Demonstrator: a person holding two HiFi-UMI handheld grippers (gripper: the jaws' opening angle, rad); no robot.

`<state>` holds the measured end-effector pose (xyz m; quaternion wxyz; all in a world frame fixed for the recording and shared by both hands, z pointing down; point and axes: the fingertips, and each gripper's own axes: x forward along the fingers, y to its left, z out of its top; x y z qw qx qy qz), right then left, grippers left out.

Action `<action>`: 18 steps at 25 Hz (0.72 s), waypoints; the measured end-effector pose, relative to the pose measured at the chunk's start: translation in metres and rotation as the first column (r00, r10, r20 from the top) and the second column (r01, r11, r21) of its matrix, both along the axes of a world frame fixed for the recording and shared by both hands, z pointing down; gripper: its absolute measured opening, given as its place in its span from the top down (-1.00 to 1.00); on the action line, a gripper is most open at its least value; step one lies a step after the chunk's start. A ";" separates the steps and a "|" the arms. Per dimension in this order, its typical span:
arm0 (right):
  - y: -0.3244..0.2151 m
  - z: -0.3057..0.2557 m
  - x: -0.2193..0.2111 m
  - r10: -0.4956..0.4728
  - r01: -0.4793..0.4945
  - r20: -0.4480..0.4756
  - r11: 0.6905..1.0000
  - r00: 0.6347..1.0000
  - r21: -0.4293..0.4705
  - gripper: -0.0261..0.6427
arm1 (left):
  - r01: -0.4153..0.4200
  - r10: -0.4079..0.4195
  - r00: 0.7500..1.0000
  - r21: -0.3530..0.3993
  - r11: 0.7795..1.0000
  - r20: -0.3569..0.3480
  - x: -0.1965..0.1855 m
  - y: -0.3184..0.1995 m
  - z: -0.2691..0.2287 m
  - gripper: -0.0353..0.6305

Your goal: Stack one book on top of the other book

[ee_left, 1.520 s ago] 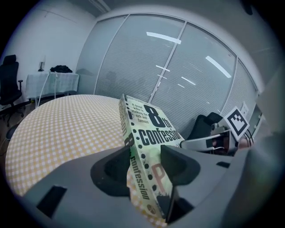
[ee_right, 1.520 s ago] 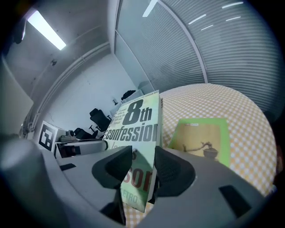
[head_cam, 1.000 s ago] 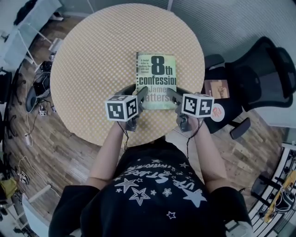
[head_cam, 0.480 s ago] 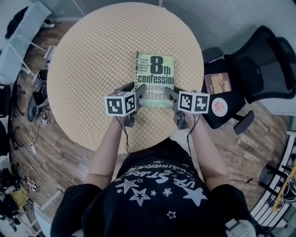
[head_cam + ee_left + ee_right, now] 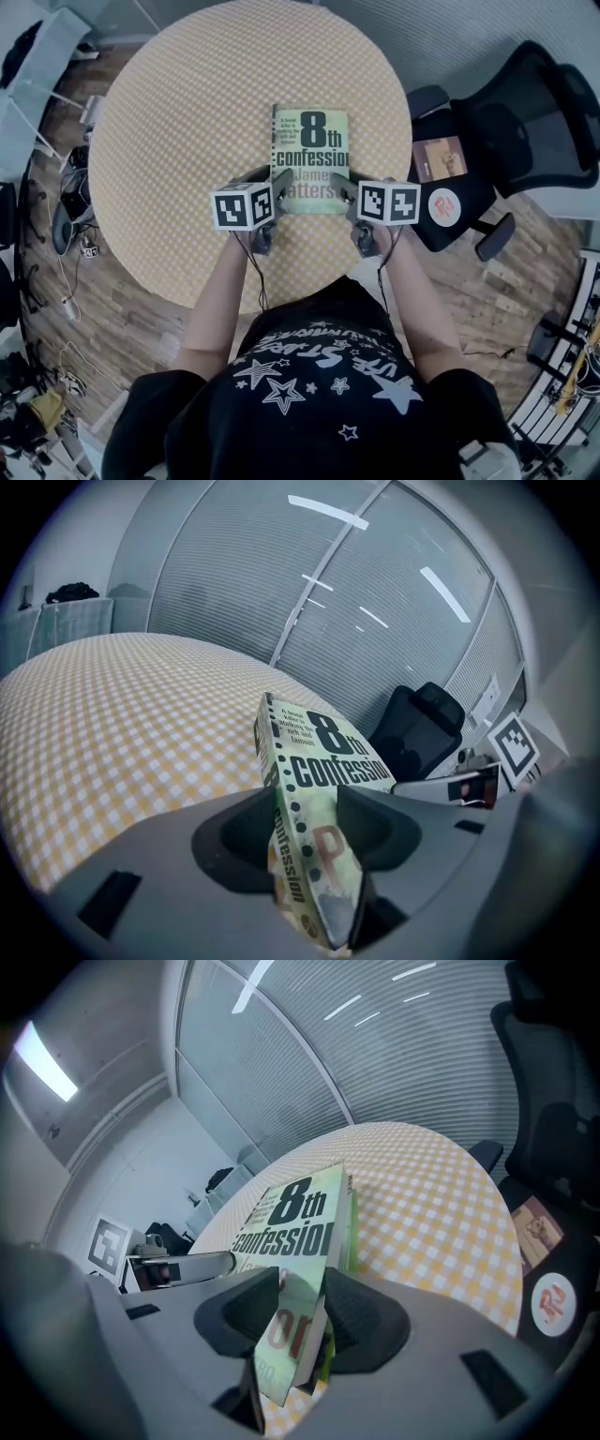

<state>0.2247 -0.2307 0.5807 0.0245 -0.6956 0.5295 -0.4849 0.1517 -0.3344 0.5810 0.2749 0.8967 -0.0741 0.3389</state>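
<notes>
Book [image 5: 310, 159] corners between each gripper's [image 5: 314, 829] [image 5: 300, 1314] fingers [image 5: 380, 832]

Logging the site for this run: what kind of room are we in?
Likely an office or meeting room: a round table with a checked cloth, a black office chair beside it, and blind-covered glass walls.

1. Our left gripper [image 5: 279, 186] points forward and down, jaws pressed on the near left corner of the book [image 5: 311, 150].
2. Our right gripper [image 5: 343, 190] clamps the near right corner likewise.
3. Our left forearm [image 5: 220, 291] and right forearm [image 5: 417, 300] reach forward, side by side, across the near edge of the tabletop [image 5: 187, 112].
</notes>
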 end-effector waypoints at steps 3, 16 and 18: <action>0.000 0.000 0.001 0.013 -0.013 -0.008 1.000 1.000 -0.009 0.44 | 0.000 0.000 1.000 -0.001 1.000 0.000 0.001 0.001 0.001 0.26; 0.006 -0.023 -0.002 -0.004 0.000 -0.160 1.000 0.987 -0.025 0.44 | 0.059 -0.061 0.998 0.171 0.984 0.008 -0.015 -0.025 -0.019 0.14; 0.010 -0.034 0.004 0.007 -0.008 -0.196 1.000 0.981 -0.006 0.44 | 0.082 -0.079 0.997 0.183 0.980 -0.021 -0.018 -0.028 -0.032 0.14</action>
